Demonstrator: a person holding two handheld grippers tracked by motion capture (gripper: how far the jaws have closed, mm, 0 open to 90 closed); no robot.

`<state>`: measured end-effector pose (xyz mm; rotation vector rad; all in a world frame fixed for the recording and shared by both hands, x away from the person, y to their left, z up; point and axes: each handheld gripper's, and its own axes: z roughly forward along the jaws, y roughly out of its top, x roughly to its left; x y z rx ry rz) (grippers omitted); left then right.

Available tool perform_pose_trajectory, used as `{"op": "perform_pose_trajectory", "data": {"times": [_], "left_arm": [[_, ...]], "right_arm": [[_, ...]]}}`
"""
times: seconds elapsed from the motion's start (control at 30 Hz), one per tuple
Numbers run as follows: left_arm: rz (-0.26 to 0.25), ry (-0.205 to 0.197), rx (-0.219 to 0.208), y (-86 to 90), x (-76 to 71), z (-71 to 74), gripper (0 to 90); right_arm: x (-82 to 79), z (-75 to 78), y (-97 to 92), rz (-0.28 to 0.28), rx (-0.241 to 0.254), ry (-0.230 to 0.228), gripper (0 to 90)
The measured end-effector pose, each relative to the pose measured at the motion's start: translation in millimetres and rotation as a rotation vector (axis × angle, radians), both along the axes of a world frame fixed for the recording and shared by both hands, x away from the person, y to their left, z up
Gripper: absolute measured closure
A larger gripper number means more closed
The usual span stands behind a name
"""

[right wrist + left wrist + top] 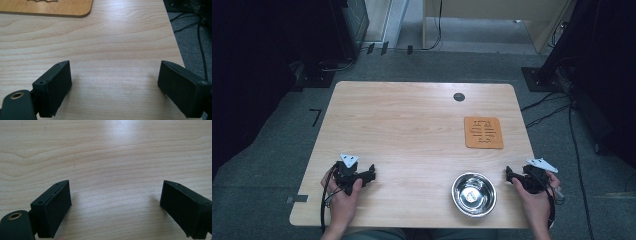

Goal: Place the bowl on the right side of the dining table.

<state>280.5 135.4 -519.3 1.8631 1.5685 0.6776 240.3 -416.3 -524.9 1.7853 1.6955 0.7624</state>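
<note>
A shiny steel bowl (473, 194) stands near the table's front edge, right of centre. Behind it, toward the right side, lies a square orange-brown wooden mat (483, 132) with cut-out marks; its near edge shows as the mat (47, 8) in the right gripper view. My left gripper (371, 175) rests on the front left of the table in a hand, open, and the left gripper (115, 202) has only bare wood between its jaws. My right gripper (509, 175) sits just right of the bowl, also open; the right gripper (115, 83) has nothing between its pads.
The light wooden table (412, 125) has a small round black grommet (459, 97) at the back. Its right edge (175, 42) runs close to my right gripper, with grey carpet and black cables (557, 107) beyond. Dark stands flank the table on both sides.
</note>
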Motion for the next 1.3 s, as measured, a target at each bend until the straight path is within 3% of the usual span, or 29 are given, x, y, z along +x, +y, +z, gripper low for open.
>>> {"op": "perform_pose_trajectory", "data": {"times": [0.2,0.3,0.4,0.43,0.63,0.67,0.97,1.3], "left_arm": [[-0.001,0.0,0.0,0.0,0.1,0.0,9.4],[-0.002,0.0,-0.001,0.2,-0.8,0.0,9.4],[-0.003,0.0,-0.001,0.2,-0.9,0.0,9.5],[-0.003,0.0,-0.001,0.2,-0.9,0.0,9.4],[-0.003,0.0,-0.001,0.2,-0.9,0.0,9.5],[-0.003,0.0,-0.001,0.2,-0.9,0.0,9.5],[-0.003,-0.001,-0.001,0.2,-0.9,0.0,9.5],[-0.003,0.0,-0.001,0.2,-0.9,0.0,9.4]], "right_arm": [[-1.6,0.5,-0.6,-0.026,0.01,-0.01,17.1],[-1.7,9.6,-4.2,-0.033,0.11,-0.038,20.2],[-2.3,16.5,-2.2,-0.021,0.123,-0.072,20.3],[-3.5,23.0,1.8,0.006,0.128,-0.1,20.3],[-7.8,35.7,10.7,0.081,0.187,-0.129,21.0],[-8.8,39.2,13.9,0.114,0.198,-0.14,21.7],[-8.9,45.3,30.0,0.226,0.214,-0.142,23.5],[-10.6,46.7,46.0,0.389,0.285,-0.144,30.9]]}}
